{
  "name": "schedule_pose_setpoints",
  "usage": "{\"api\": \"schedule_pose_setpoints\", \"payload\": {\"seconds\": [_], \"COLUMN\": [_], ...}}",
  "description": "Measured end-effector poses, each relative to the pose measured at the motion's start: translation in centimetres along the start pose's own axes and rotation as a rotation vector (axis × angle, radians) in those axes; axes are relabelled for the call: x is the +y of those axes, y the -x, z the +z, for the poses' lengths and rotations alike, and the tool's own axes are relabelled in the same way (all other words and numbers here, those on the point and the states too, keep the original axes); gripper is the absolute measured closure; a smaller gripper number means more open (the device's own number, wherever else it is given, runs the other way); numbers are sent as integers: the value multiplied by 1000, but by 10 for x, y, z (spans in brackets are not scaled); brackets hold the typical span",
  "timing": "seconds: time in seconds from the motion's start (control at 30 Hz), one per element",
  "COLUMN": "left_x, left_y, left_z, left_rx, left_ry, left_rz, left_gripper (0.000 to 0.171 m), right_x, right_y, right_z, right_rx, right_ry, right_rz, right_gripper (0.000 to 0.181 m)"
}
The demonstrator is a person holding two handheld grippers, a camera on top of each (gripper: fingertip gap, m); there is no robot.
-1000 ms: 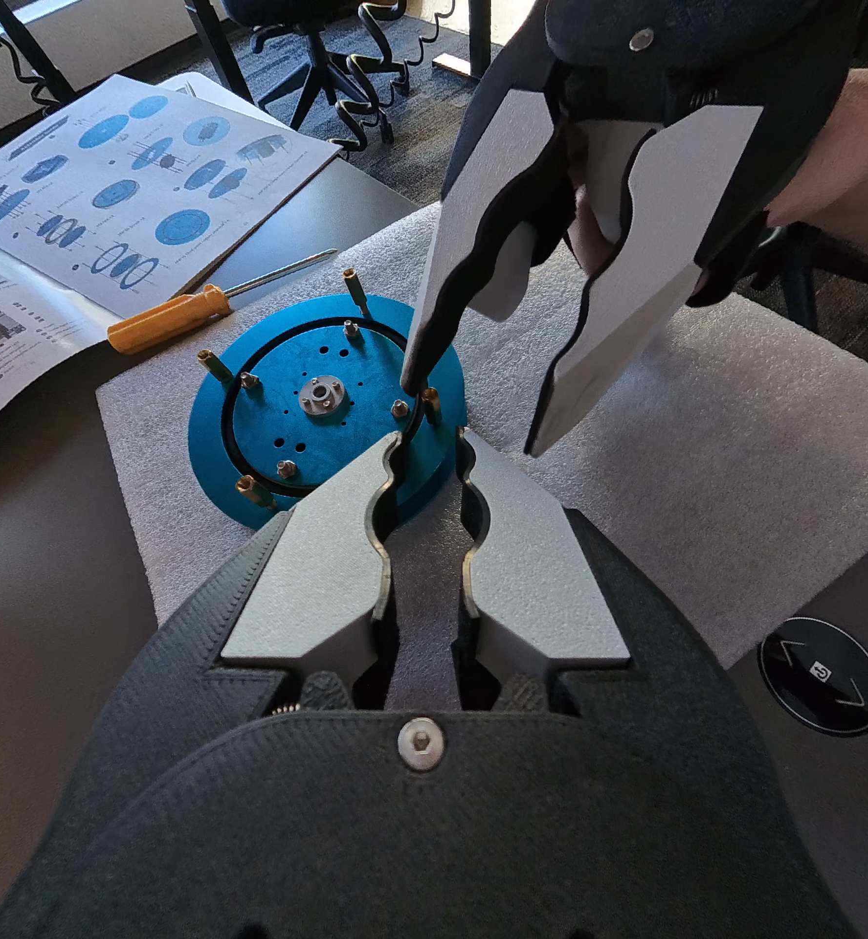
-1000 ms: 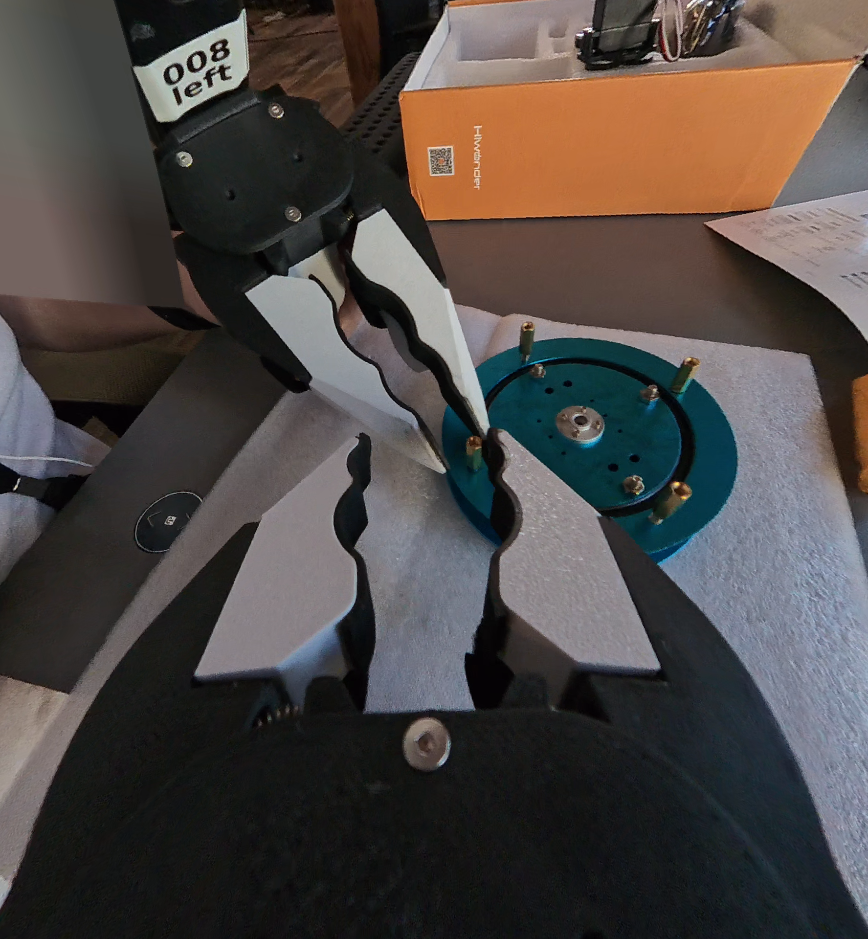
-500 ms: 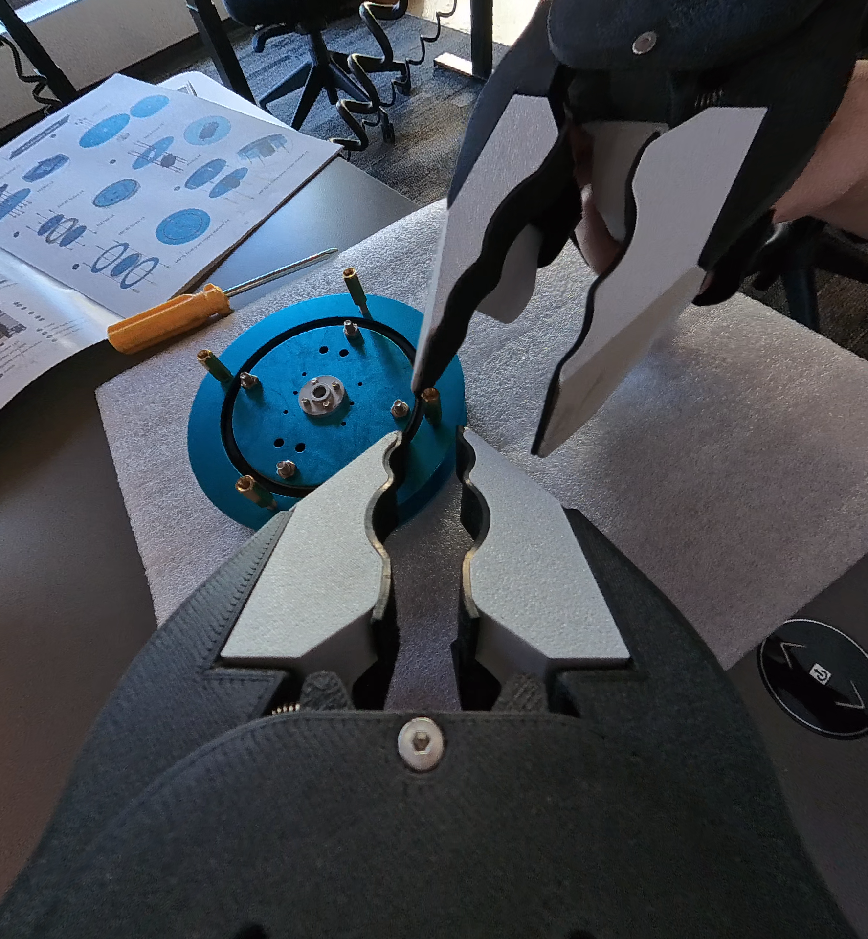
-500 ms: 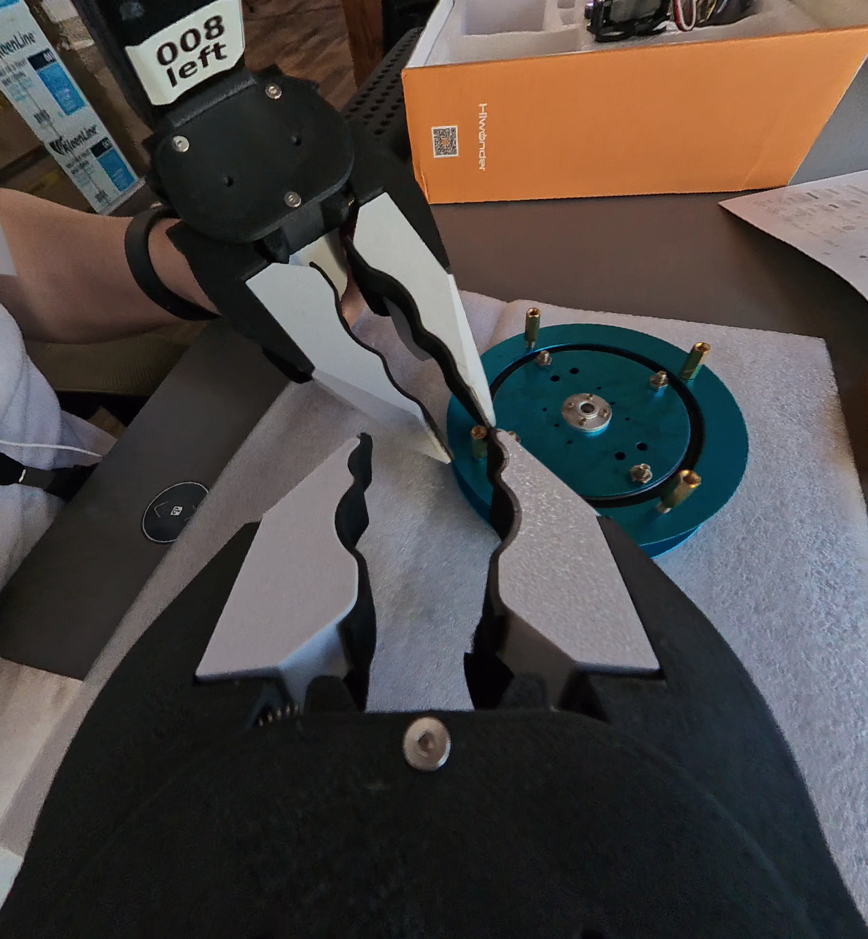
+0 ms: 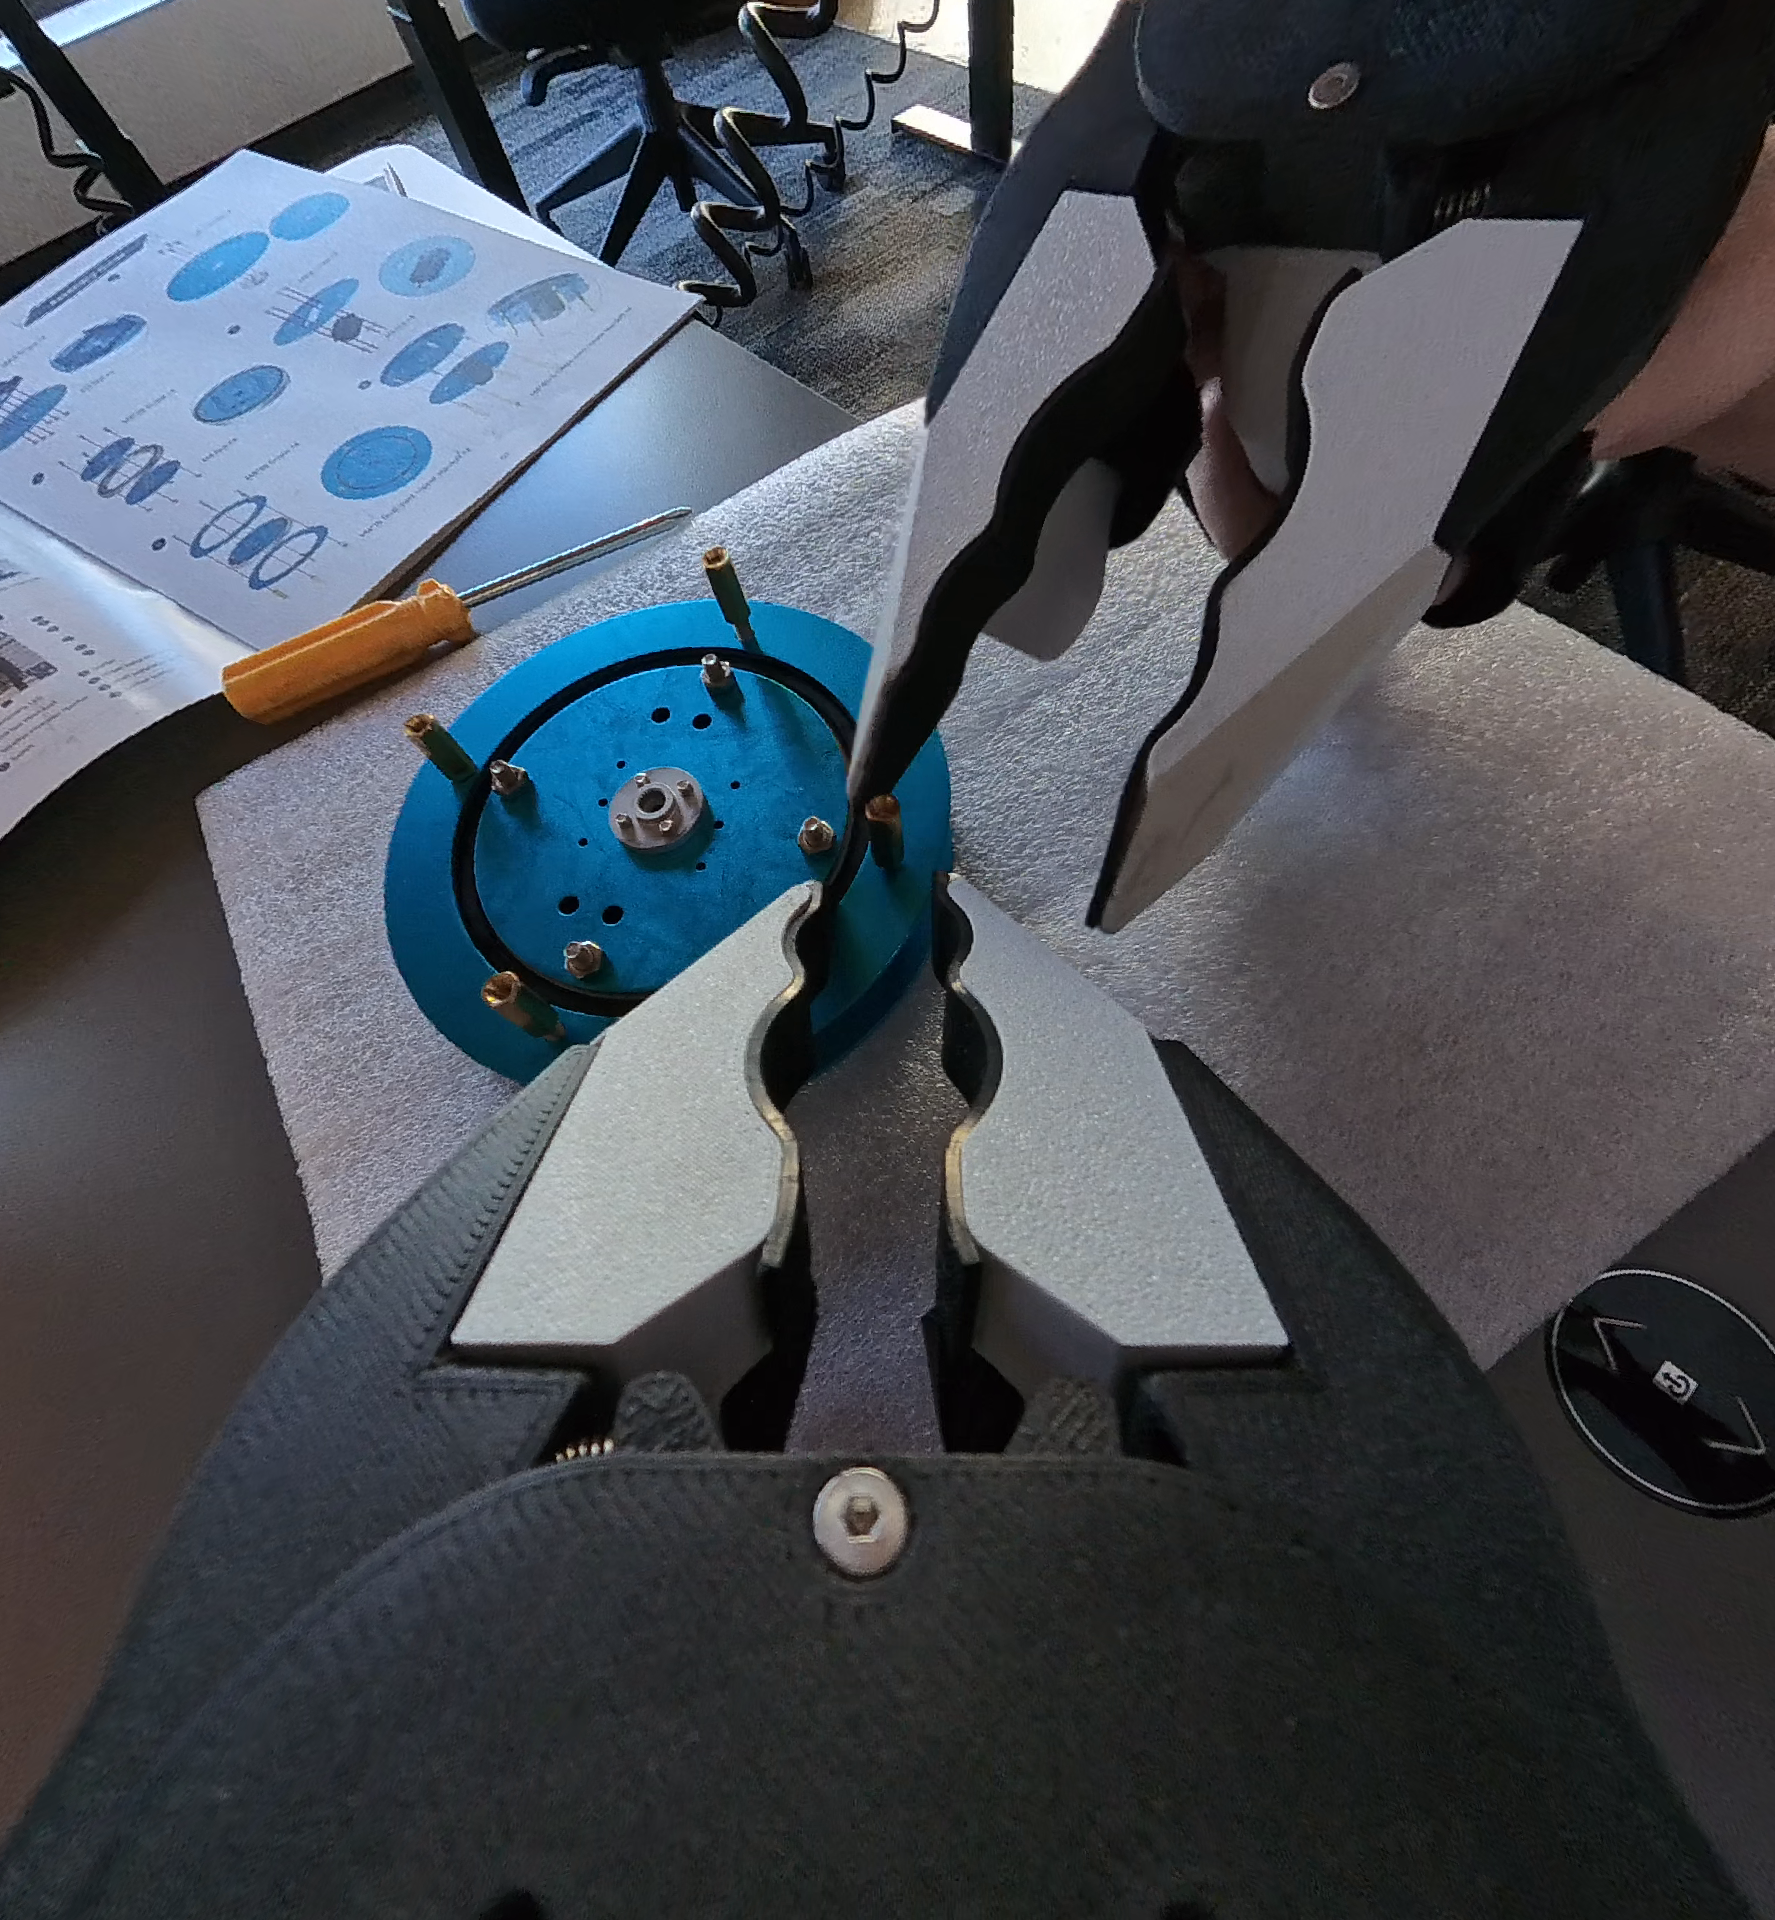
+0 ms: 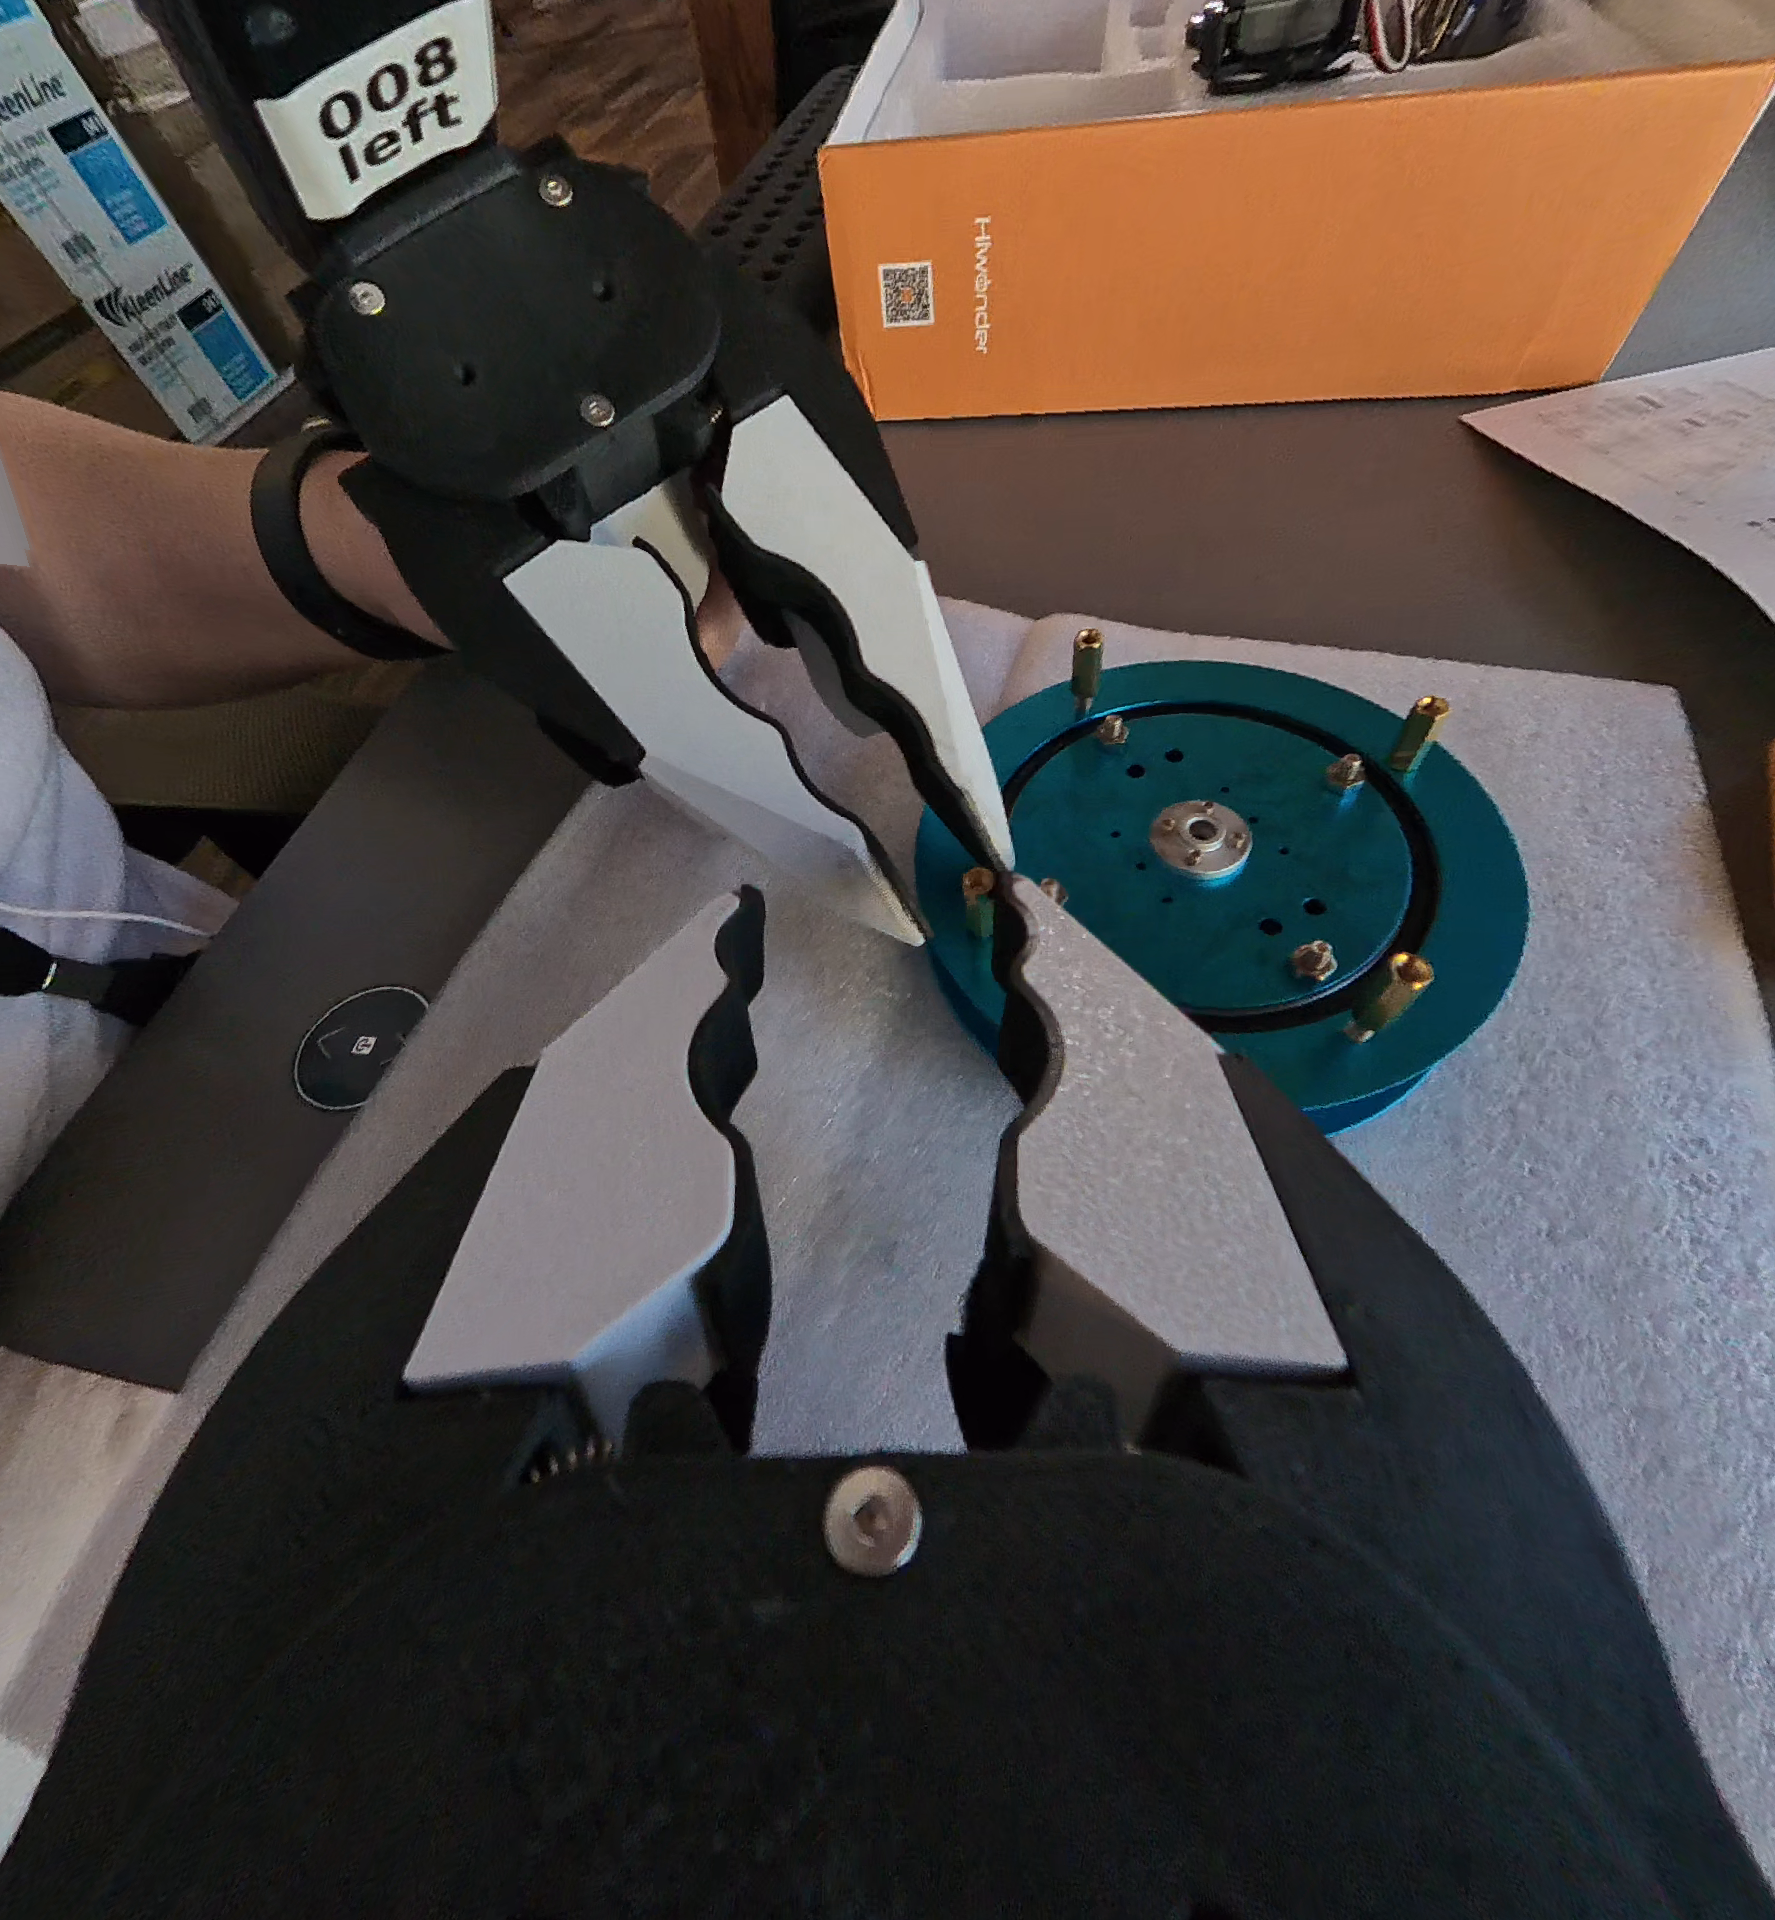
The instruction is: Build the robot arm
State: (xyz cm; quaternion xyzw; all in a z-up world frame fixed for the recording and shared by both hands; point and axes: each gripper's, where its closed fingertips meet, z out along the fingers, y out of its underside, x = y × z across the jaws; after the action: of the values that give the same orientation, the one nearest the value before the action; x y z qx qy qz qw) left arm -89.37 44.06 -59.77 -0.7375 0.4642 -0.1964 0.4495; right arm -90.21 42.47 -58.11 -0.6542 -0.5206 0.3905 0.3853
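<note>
Left wrist view: left tongs (image 5: 883, 902), apart, straddle the 5 o'clock rim of the blue disc (image 5: 592, 831), which lies on a foam pad (image 5: 1382, 935) on the surface (image 5: 83, 1143). Right tongs (image 5: 982, 854), wide apart, rest one tip beside the brass standoff (image 5: 883, 831) at 3 o'clock. Neither clamps anything.

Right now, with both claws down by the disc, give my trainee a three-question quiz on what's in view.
1. True or false: the left claw and the right claw are both shut.
2. What does the blue disc rest on? A) a white foam sheet B) a metal tray C) a wooden board
3. Fill in: ____ tall brass standoffs rise from the disc's outer ring.

Key: 1 false, both are open with nothing between the fingers; 2 A; 3 four.
</note>
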Motion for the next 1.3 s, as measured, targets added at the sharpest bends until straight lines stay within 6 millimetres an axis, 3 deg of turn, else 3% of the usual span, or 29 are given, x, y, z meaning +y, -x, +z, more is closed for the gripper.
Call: {"api": "schedule_pose_setpoints", "payload": {"seconds": [0.13,0.4,0.57,0.7,1.1,1.3], "left_x": [0,0,0,0,0,0], "left_y": [0,1,1,1,1,1], "left_z": [0,0,0,0,0,1], "left_rx": [-1,-4,-4,-5,0,-1], "left_ry": [0,0,-1,-1,2,2], "left_rz": [1,0,4,6,2,2], "left_gripper": [154,154,154,155,154,154], "right_x": [-2,0,-1,-4,-1,1], "right_y": [-2,-1,0,-5,-1,0], "right_z": [-6,2,-7,-1,-2,9], "right_rx": [11,2,22,35,29,7], "right_ry": [-30,-4,-20,-43,-22,21], "right_rz": [23,21,33,48,53,29], "right_gripper": [147,137,146,135,138,134]}}
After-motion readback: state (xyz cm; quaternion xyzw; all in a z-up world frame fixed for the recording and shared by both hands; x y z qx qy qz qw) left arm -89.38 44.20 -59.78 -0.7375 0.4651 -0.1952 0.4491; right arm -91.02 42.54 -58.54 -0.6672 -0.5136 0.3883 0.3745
